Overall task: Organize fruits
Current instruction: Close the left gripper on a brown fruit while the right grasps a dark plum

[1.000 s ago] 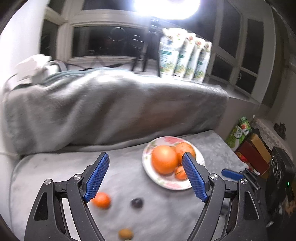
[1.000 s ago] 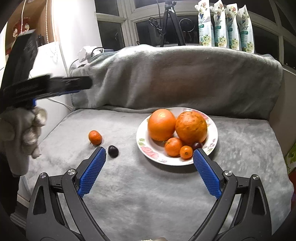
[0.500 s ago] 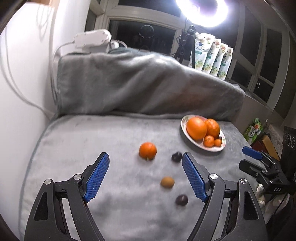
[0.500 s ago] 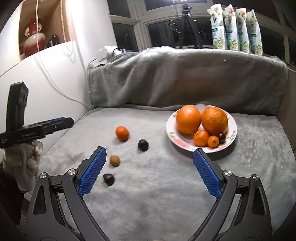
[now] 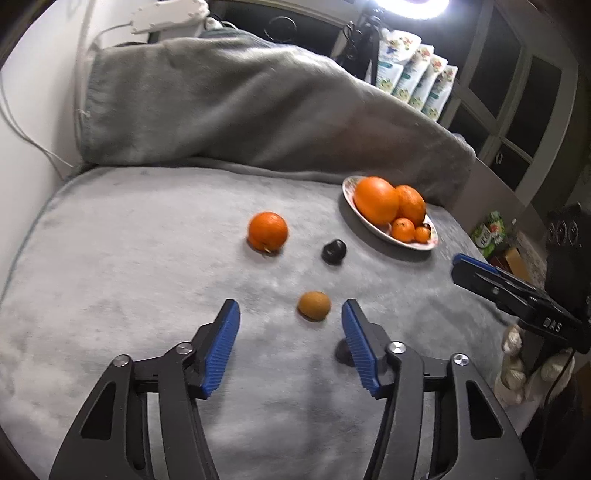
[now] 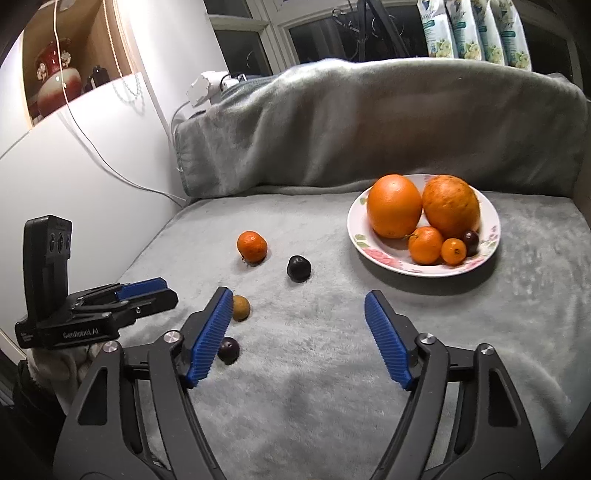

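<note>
A flowered white plate [image 6: 487, 254] [image 5: 349, 184] holds two big oranges, two small ones and a dark fruit. Loose on the grey blanket lie a small orange [image 6: 252, 246] [image 5: 267, 230], a dark plum [image 6: 299, 268] [image 5: 334, 252], a brown fruit [image 6: 241, 308] [image 5: 314, 305] and a second dark fruit [image 6: 229, 350] [image 5: 342, 351]. My left gripper [image 5: 290, 315] is open and empty, with the brown fruit just ahead between its tips. My right gripper [image 6: 299, 297] is open and empty above the blanket, short of the plate.
A grey blanket-covered backrest [image 6: 369, 122] rises behind the seat. A white wall [image 6: 74, 177] with cables runs along the left. Pouches [image 6: 476, 29] and a tripod stand on the windowsill. Boxes [image 5: 491, 232] sit beyond the right edge.
My left gripper has swung left and down from the plate to the loose fruits, closing in on the brown fruit. My right gripper has drawn back and turned slightly left.
</note>
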Available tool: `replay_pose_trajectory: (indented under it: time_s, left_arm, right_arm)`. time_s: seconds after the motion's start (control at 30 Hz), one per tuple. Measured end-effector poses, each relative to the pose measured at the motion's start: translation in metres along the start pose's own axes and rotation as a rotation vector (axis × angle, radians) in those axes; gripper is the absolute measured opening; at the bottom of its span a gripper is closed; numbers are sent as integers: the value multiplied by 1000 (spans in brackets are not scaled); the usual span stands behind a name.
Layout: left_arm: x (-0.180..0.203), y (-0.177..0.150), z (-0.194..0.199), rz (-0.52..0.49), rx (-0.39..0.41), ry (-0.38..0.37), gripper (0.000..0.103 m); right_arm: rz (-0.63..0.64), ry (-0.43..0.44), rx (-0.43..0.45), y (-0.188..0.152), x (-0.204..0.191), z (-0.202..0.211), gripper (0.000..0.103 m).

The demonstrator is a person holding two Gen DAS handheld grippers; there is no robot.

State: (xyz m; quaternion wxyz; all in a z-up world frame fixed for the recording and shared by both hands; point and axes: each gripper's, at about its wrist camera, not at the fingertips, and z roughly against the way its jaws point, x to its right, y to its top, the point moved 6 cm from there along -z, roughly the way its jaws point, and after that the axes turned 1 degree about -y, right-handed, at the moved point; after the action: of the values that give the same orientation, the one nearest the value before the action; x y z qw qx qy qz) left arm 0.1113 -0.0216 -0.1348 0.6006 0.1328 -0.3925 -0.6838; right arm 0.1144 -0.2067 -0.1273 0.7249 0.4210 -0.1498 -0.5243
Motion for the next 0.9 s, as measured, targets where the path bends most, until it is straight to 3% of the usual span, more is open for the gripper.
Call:
replay_pose_trajectory:
  time_s: [0.33, 0.9]
  left_arm:
    - [8, -1, -41, -25, -87, -48, 39]
    - [7, 0, -65, -21, -146, -74, 37]
  right_arm:
    - [26, 26, -85, 15, -3, -57, 55]
    - [36, 42, -189, 19, -3, -121, 42]
